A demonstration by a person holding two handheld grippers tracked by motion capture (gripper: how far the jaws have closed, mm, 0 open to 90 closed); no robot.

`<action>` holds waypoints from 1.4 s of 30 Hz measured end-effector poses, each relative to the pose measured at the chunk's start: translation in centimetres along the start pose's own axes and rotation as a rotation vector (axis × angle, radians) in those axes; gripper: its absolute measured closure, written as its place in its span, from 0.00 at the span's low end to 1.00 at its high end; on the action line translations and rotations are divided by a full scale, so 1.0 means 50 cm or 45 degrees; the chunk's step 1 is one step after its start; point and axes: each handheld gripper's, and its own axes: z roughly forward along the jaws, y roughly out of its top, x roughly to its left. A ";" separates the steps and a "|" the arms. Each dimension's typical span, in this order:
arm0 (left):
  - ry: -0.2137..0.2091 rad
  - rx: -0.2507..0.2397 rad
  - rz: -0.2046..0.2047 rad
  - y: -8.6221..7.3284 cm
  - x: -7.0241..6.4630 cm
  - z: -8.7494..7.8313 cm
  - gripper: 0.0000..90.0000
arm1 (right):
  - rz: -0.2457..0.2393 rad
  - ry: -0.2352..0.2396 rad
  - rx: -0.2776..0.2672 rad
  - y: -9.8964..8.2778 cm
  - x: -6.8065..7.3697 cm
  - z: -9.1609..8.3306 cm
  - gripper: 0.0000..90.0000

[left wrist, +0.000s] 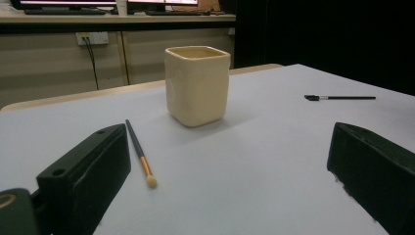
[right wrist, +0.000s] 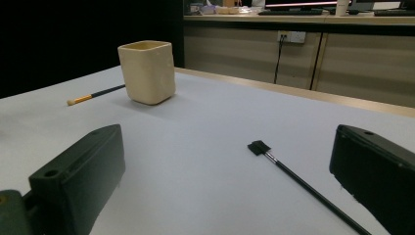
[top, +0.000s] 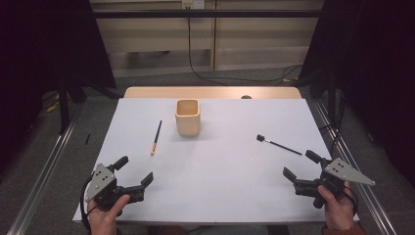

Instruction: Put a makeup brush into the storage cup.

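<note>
A: How are the two tongs being held?

B: The left tongs (top: pixel 134 170) are being held low at the near left corner of the desk (top: pixel 215 166), gripped from behind by a hand (top: pixel 105 215), and are being pointed up and to the right. The right tongs (top: pixel 301 165) are being held at the near right edge by the other hand (top: pixel 337 208), and are being pointed up and to the left. Both pairs are being kept wide apart, with nothing being gripped between the black, blocky jaws.

A: And what is being faced?

B: A thin black brush with an orange ferrule (left wrist: pixel 139 152) and a pale rounded tip is lying just ahead of the left tongs, near its left jaw. A slim black brush with a flat square head (right wrist: pixel 288 171) is lying in front of the right tongs, its handle reaching toward the right jaw. Neither is being touched.

A: Anything between them?

B: A cream cup (top: pixel 188 117), squarish with rounded corners and a smooth glazed look, is standing upright toward the far middle of the matte white desk, well apart from both tongs.
</note>
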 end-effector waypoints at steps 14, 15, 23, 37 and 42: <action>-0.019 0.006 -0.011 0.002 -0.003 0.002 0.04 | 0.003 0.007 -0.009 -0.001 0.001 -0.004 0.00; -0.024 0.008 -0.011 0.002 -0.003 0.003 0.04 | 0.001 0.005 -0.007 -0.001 0.001 -0.004 0.00; -0.082 0.038 -0.025 0.014 -0.012 0.011 0.04 | 0.022 -0.004 -0.027 -0.001 0.004 -0.008 0.00; -0.145 0.059 0.025 0.049 -0.013 0.054 0.04 | 0.054 0.034 -0.045 -0.003 0.009 -0.005 0.00; -0.139 0.059 0.017 0.059 -0.003 0.073 0.04 | 0.041 0.032 -0.044 -0.004 0.009 -0.006 0.00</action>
